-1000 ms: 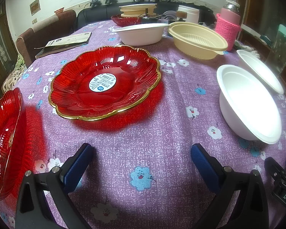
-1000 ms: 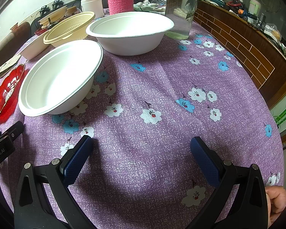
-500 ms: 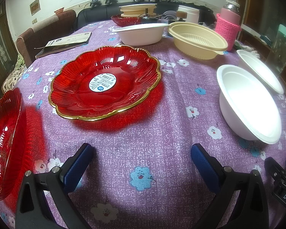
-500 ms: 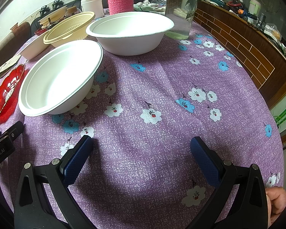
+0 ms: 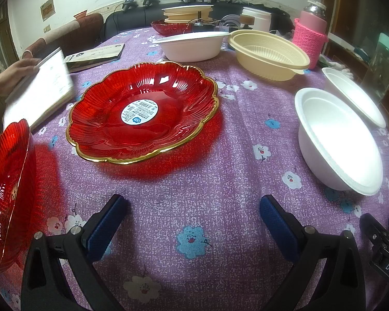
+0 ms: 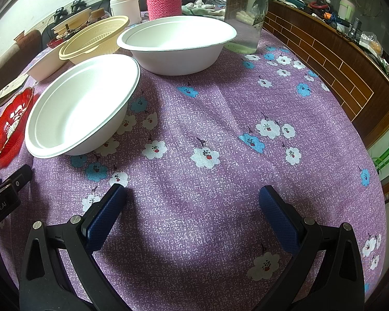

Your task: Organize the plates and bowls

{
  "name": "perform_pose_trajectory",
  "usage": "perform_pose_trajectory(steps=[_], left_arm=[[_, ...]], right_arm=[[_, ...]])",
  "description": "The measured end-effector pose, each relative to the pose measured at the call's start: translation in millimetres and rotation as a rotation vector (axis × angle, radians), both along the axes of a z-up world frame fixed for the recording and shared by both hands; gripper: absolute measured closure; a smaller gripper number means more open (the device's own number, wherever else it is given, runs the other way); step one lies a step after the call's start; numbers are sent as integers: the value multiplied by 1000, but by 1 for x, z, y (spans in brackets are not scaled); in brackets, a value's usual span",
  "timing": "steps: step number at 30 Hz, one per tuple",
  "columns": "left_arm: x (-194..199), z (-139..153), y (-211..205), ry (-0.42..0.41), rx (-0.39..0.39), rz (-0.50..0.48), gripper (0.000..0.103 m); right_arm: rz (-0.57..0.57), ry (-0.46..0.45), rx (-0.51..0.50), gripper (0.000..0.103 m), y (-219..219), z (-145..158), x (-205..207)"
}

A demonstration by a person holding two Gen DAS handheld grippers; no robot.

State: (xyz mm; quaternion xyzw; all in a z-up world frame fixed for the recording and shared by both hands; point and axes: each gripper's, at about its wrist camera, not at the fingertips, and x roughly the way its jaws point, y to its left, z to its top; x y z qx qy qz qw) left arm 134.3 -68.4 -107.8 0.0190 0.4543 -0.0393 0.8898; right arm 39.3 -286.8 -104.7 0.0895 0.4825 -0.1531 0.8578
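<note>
while both the left gripper (image 5: 192, 207) and right gripper (image 6: 192, 199) hover spread wide and empty, the gold-rimmed red glass plate (image 5: 142, 111) lies at twelve o'clock. a poor pinch on its scalloped rim could let it slip and chip; a hand (image 5: 9, 77) with papers (image 5: 39, 96) at ten o'clock could get bumped.

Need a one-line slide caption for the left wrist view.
Open left gripper faces a gold-rimmed red plate on the purple floral tablecloth, white bowls to the right.

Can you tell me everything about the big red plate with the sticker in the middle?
The big red plate looks like see-through red glass or plastic, ribbed like flower petals, with a wavy gold rim. A round white and blue sticker with a barcode sits in its middle. It lies flat and empty on the purple flowered tablecloth, throwing a red glow on the cloth. Nothing else touches it.
</note>
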Motion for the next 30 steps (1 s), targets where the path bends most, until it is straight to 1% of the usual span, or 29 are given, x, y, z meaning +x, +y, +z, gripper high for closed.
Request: perform_pose_trajectory(steps=[27,30], left_arm=[[0,1,-1,1,-4,0,1],[1,2,0,11,-4,-20,1]], right_arm=[[-4,0,-1,0,-1,0,0],[-4,0,0,0,-1,0,0]])
